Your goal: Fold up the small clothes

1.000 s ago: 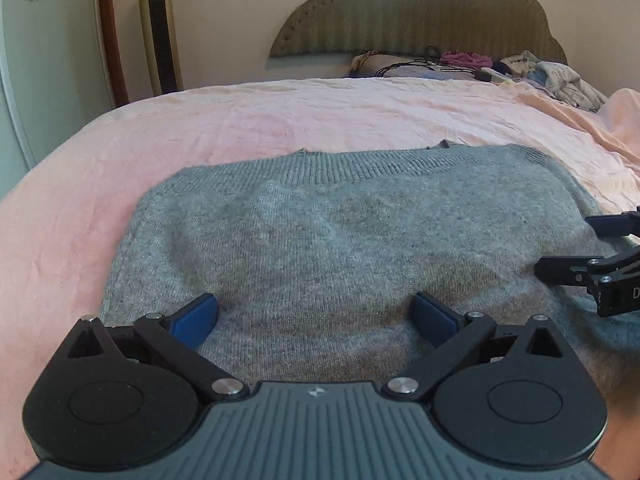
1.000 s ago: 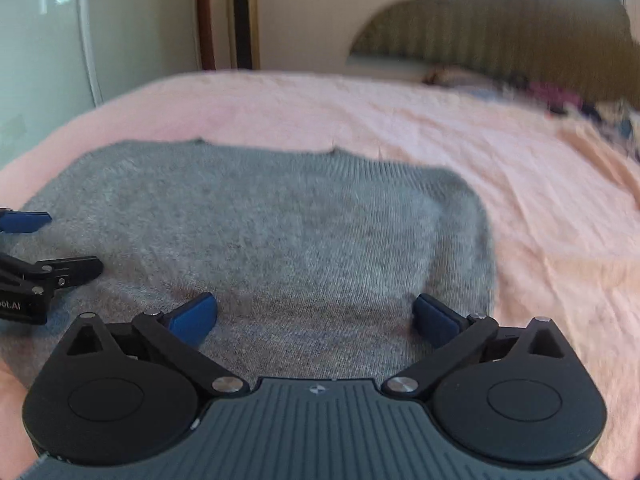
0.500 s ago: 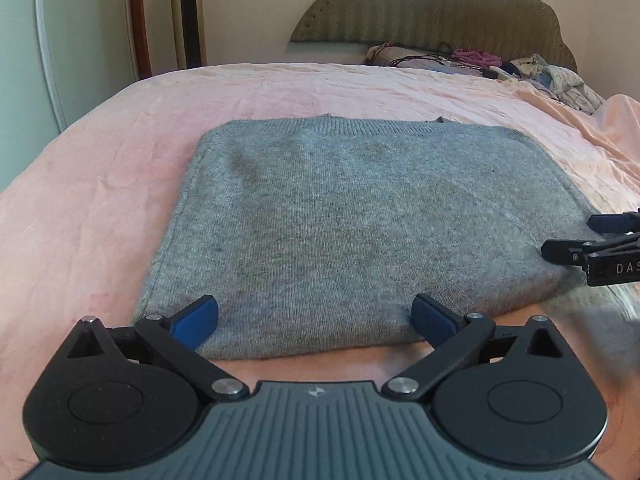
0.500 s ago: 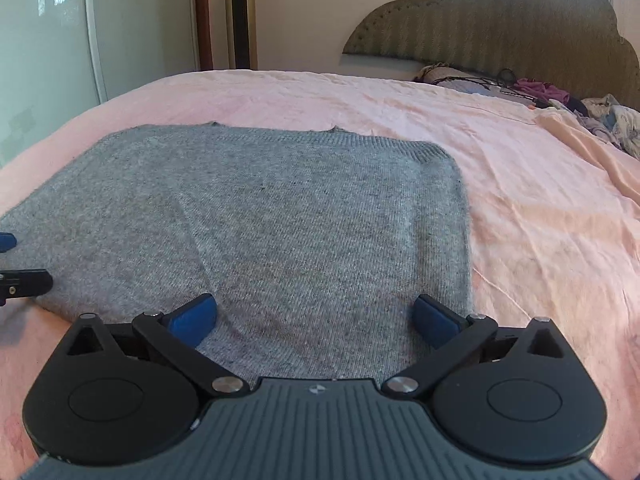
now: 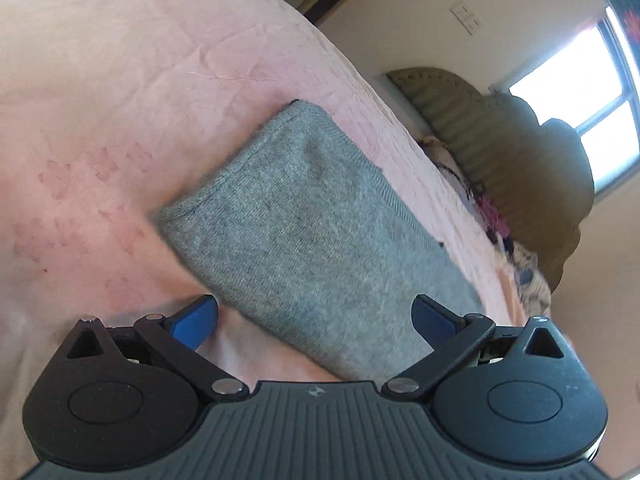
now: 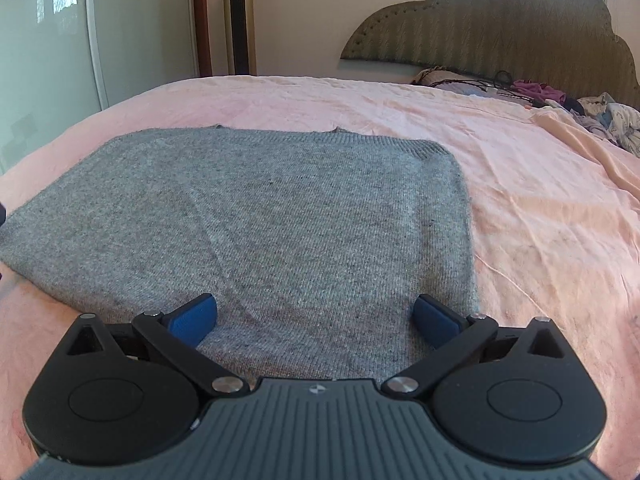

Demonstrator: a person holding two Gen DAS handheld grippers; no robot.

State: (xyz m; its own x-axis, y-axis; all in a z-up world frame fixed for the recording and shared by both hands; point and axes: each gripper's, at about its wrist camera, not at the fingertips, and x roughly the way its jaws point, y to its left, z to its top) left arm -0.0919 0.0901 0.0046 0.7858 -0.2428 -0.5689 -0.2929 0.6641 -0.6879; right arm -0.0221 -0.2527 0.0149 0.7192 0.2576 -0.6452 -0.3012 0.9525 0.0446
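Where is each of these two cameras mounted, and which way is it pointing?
Left wrist: sits on the left claw, rolled sideways, looking along its open blue fingers at the folded grey sweater on the pink bedsheet.
Right wrist: sits on the right claw, level, facing the headboard across the sweater; its open fingers show.
Shared: sweater, bedsheet, headboard.

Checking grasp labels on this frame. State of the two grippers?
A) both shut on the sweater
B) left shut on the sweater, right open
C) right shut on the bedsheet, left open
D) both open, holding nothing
D: the left gripper and right gripper both show their blue pads spread wide apart, with the folded grey sweater lying flat on the pink bedsheet, not pinched.
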